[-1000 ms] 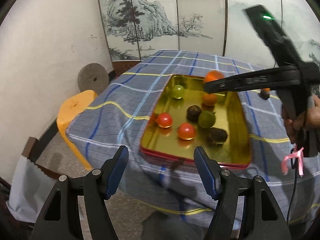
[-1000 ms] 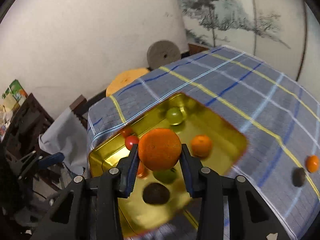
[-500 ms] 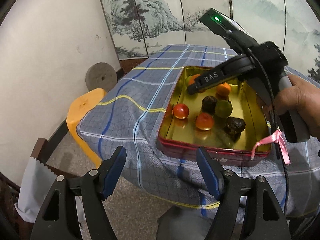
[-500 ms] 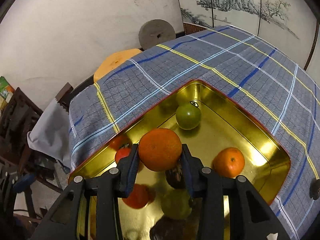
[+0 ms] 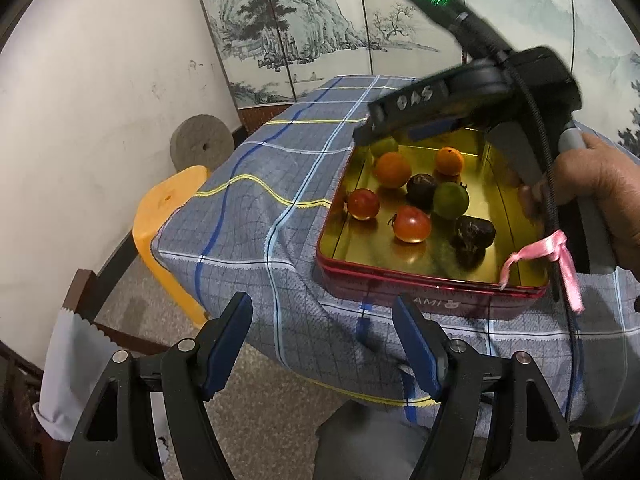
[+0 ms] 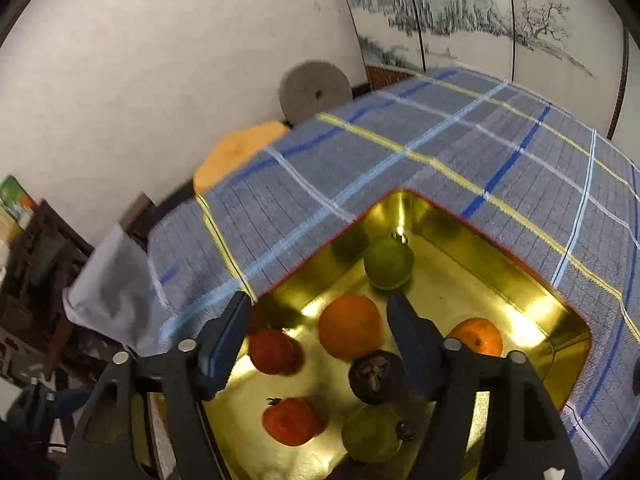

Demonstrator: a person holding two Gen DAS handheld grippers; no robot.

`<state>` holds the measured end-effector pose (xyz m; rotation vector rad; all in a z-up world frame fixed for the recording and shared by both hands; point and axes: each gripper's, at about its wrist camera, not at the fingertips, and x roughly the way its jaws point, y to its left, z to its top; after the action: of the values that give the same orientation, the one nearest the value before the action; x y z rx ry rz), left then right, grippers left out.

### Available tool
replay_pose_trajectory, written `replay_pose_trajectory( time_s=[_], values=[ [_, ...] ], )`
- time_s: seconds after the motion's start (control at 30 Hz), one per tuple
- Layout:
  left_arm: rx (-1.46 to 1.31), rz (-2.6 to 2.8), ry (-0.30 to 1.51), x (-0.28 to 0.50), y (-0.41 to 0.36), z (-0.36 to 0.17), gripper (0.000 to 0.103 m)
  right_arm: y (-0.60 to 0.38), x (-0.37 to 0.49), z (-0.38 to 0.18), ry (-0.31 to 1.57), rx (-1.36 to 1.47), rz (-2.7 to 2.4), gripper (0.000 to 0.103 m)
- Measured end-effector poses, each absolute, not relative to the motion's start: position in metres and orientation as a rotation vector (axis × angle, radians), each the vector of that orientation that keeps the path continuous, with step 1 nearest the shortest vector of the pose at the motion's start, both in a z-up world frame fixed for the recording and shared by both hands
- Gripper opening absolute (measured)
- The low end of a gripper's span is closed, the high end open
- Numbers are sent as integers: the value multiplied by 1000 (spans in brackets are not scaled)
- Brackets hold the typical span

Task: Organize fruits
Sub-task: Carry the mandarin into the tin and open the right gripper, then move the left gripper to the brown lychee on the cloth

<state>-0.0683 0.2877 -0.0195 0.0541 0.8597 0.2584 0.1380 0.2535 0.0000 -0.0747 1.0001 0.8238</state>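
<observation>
Eight fruits lie in the gold tin (image 5: pixel 516 280); my right gripper (image 6: pixel 320 336), jaws just opening, has released the orange (image 6: pixel 349 332); left gripper (image 5: pixel 322 344) gapes empty.

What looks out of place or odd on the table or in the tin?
Little stands out. The fruit lies loose and mixed in the gold tin, with no spill. The tin sits at the table's edge, where the checked cloth sags. A pink ribbon dangles from the right gripper over the rim.
</observation>
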Motion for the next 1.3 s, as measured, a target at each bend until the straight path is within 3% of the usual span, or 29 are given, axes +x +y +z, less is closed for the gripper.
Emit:
replay_pose_trajectory(
  time_s=[0.27, 0.47, 0.57, 0.97, 1.3],
  values=[
    [71, 249, 864, -69, 279, -16, 73, 217, 122, 30, 877, -8, 832, 68],
    [105, 236, 862, -69, 265, -11, 73, 157, 101, 38, 819, 9, 765, 76],
    [132, 225, 854, -69, 255, -7, 73, 115, 89, 31, 816, -10, 689, 80],
    [268, 134, 838, -44, 182, 3, 74, -111, 72, -11, 893, -33, 196, 80],
    [375, 41, 822, -12, 106, 6, 81, -233, 59, -33, 912, 45, -60, 84]
  ],
)
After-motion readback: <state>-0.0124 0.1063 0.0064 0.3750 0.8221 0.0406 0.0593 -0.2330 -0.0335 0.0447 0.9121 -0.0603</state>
